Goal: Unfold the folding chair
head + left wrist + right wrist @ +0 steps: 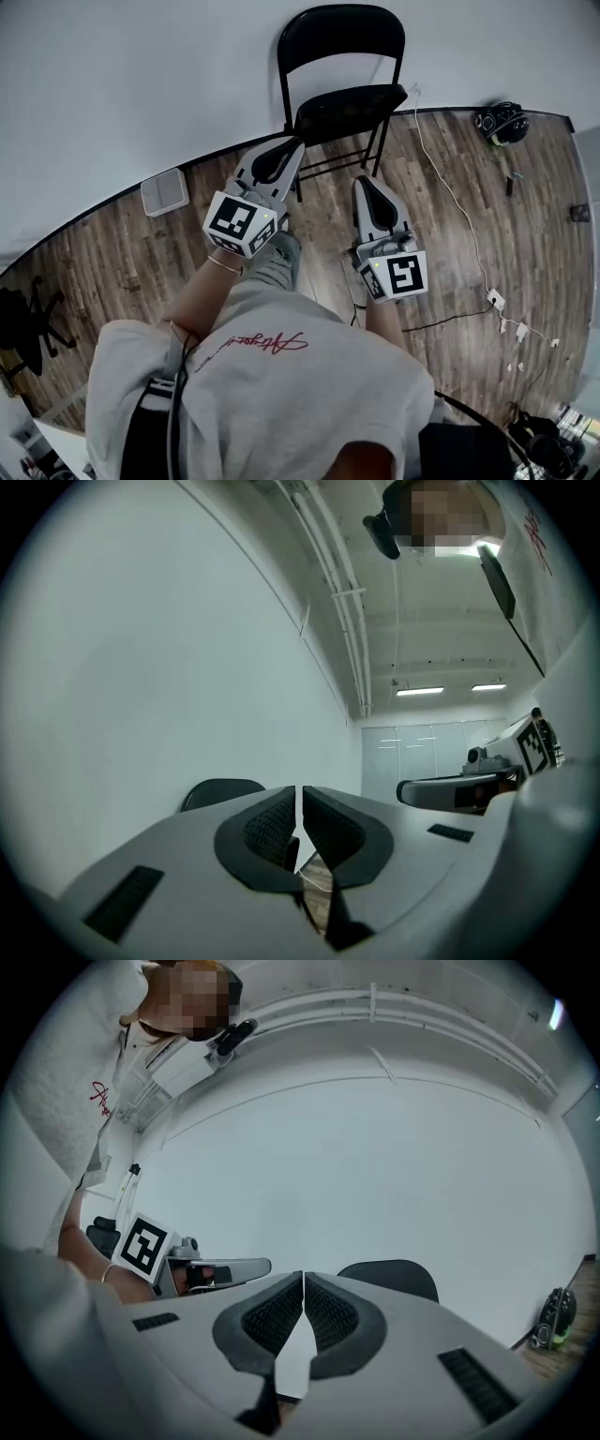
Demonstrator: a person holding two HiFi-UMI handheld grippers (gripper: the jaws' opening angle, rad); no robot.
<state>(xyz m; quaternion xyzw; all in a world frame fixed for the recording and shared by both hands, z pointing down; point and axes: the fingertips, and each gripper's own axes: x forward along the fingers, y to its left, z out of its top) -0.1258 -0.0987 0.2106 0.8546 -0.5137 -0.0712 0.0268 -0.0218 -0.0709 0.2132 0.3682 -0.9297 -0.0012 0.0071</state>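
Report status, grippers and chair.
Left gripper shut, empty. Right gripper same. Black metal folding chair already unfolded at wall. White cable beside it, not blocking.

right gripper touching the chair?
Apart. Right gripper view: the right gripper is shut on nothing, bare wall past its tips; the folding chair stands farther back, right of them.

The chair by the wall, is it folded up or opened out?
Opened out, it seems: the black chair stands on its legs by the wall, its seat sticking forward below the backrest.
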